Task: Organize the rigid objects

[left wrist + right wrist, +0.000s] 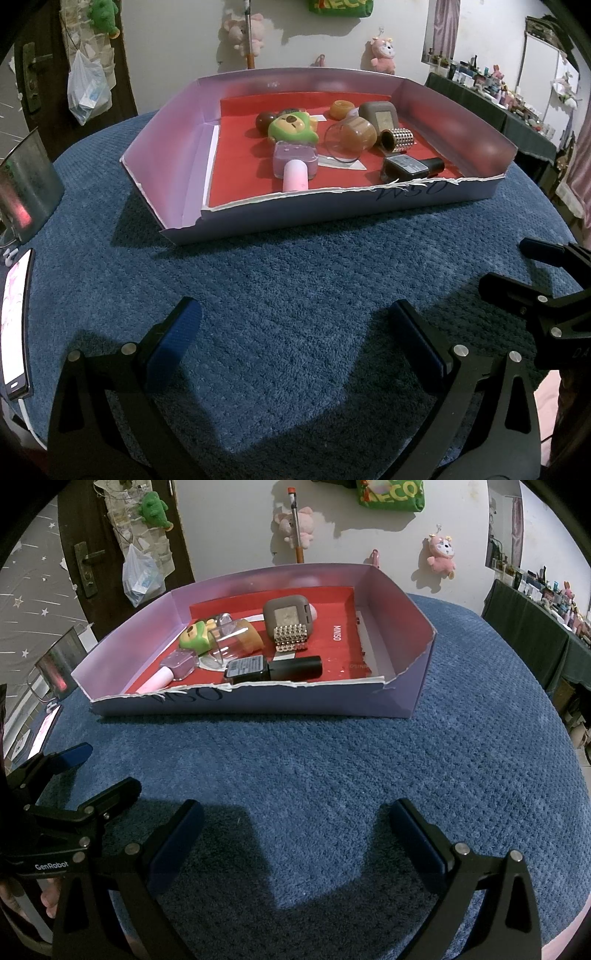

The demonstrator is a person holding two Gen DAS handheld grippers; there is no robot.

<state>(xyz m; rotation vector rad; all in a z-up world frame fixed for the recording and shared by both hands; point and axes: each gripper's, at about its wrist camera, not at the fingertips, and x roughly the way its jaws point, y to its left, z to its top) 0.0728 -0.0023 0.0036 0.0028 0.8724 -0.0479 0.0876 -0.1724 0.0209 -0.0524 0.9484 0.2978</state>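
— Objects all sit inside one cardboard tray [472, 190] on the blue cloth [295, 280], none outside it. From the left wrist view I count seven: one green bear bottle [293, 138] with a pink cap, one dark brown ball [264, 120] touching it, one orange round piece [341, 109], one clear tumbler [343, 146] on its side, one grey rounded case [380, 114], one studded roller [399, 139] and one black bottle [410, 168] by the torn front wall.

— And the other side?

— From the right wrist view I count five in the tray [406, 698]; the ball and the orange piece are hidden there. It does show white MINISO lettering [336, 633] on the red liner, which the left misses.

— Grippers?

— Two. My left gripper [295, 343] has its fingers spread wide over bare cloth, holding nothing. My right gripper [295, 842] is equally spread and empty. Both sit well short of the tray, and each shows in the other's view.

— Anything else?

— One metal cup [26, 192] and one phone [14, 325] at the left edge.
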